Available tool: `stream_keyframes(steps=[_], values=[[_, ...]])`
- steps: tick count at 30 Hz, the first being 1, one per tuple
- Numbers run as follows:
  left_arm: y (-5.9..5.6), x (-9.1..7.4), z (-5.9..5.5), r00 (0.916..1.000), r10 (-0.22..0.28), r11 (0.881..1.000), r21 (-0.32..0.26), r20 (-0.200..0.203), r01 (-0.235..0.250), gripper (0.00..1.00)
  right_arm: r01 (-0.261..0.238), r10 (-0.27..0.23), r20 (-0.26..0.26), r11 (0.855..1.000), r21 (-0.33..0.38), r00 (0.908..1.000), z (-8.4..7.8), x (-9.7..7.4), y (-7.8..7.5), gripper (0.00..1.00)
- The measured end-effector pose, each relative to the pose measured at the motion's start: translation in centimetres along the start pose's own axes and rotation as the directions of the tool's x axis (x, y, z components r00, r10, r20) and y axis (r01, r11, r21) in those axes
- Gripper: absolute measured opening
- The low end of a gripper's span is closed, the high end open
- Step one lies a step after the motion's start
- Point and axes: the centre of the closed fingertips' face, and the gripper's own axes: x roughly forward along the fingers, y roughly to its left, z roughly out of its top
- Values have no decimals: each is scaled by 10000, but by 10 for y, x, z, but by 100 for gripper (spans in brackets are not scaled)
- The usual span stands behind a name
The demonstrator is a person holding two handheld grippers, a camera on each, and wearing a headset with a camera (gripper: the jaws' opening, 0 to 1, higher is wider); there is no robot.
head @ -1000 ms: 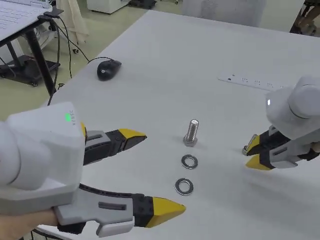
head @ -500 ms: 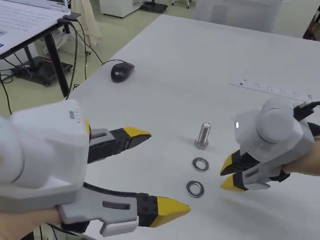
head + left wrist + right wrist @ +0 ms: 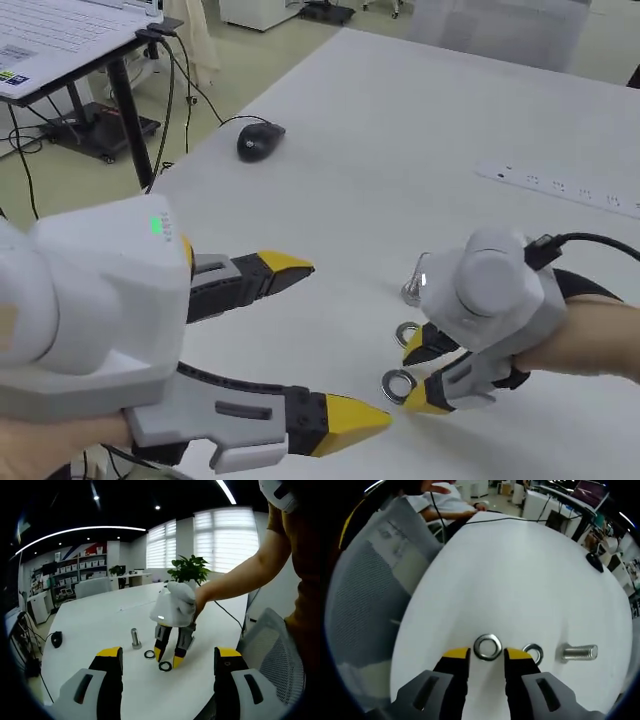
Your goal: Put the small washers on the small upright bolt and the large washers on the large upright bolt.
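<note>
- Here, the white worktop (image 3: 400, 150) spreads under and ahead of both pairs of jaws.
- The left gripper (image 3: 338, 343) is held above the near edge of the worktop. Its yellow-tipped jaws are wide apart with nothing between them. They point toward the bolt and washers.
- The right gripper (image 3: 487, 656) is tipped down onto the worktop, well ahead of the left jaws. Its jaws are apart, with one yellow tip on either side of a washer.
- A power strip (image 3: 570, 187) lies far beyond the right jaws.
- A black mouse (image 3: 260, 142) sits far beyond the left jaws, off to their left.
- One bolt (image 3: 135, 637) stands upright on its head, thread up, just outside the right jaws and beyond the second washer.
- The nearer washer (image 3: 487, 647) lies flat in the gap at the tips of the right jaws. I cannot tell whether the tips touch it.
- The second washer (image 3: 534, 652) lies flat just outside one right jaw, between that jaw and the bolt.
</note>
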Motion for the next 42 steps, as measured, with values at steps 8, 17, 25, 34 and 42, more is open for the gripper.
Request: stream_keyframes(steps=[8,17,25,34,42], values=[[2,4,0,10000,35,10000,-51,17,-35,74,-214,214,44,9998,3,9998,2,1,1,29],[5,6,0,9999,78,9999,-100,67,-77,74,-221,219,-89,9994,-259,9997,2,1,0,25],[3,7,-3,10000,-9,9999,-122,-17,9,74,-159,157,-104,9997,-201,9998,2,1,-1,22],[2,5,-4,10000,-2,9999,-106,-11,2,74,-148,149,-43,9998,154,9999,1,-2,-1,21],[0,7,-6,9999,-78,9999,-119,-73,77,74,26,-25,-39,9998,183,10000,1,-16,-6,21]])
